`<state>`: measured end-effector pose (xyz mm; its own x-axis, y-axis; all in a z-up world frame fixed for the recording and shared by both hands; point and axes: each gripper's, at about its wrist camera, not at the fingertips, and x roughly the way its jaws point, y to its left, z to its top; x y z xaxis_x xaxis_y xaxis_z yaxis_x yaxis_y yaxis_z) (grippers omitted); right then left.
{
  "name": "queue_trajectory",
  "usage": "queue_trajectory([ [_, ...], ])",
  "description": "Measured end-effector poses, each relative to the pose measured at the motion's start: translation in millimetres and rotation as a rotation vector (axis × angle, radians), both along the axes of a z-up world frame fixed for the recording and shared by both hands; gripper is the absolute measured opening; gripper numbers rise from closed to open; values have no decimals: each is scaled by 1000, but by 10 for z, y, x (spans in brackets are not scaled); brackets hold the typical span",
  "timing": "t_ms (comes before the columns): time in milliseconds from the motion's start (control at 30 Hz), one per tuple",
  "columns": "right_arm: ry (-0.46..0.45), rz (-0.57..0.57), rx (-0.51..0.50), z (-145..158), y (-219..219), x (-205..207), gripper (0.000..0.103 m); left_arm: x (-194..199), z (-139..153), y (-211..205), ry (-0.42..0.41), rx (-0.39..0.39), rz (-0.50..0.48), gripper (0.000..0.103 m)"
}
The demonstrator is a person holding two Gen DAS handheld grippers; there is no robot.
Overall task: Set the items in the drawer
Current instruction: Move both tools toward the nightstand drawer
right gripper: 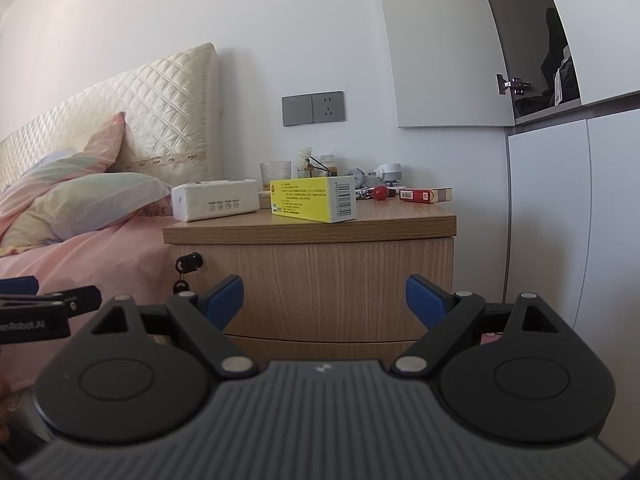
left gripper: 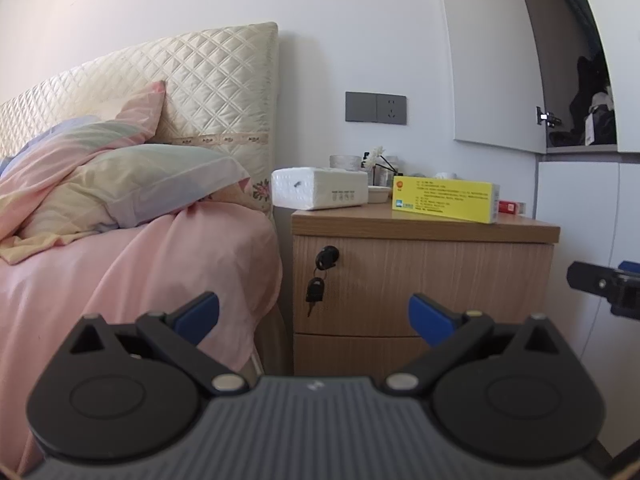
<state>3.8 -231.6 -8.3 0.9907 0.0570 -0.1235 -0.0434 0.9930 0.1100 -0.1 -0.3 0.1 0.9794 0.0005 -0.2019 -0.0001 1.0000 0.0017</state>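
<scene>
A wooden nightstand (left gripper: 424, 224) (right gripper: 312, 226) stands beside the bed, its top drawer (left gripper: 420, 284) (right gripper: 320, 280) shut, with a key (left gripper: 316, 290) hanging from the lock. On top lie a yellow box (left gripper: 444, 200) (right gripper: 308, 200), a white tissue pack (left gripper: 320, 188) (right gripper: 216, 200), a red cigarette pack (right gripper: 424, 195) and a red ball (right gripper: 380, 192). My left gripper (left gripper: 314, 318) is open and empty, short of the drawer front. My right gripper (right gripper: 324, 298) is open and empty too, facing the same drawer.
The bed (left gripper: 132, 264) with pink sheets and pillows flanks the nightstand's left. A white wardrobe (right gripper: 560, 220) closes off the right. A glass cup (right gripper: 275, 174), a small flower and small clutter sit at the back of the top. A grey wall socket (left gripper: 376, 108) is above.
</scene>
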Motion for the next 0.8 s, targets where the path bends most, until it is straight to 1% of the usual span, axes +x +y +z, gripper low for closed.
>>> queue_trajectory([
  [300, -5, -1, -13, 2, 32, 18, 90, -16, 32, -78, -4, 6, 1, 103],
  [800, -4, 10, -4, 2, -11, -5, 90, -26, 32, -17, -6, 9, -1, 103],
])
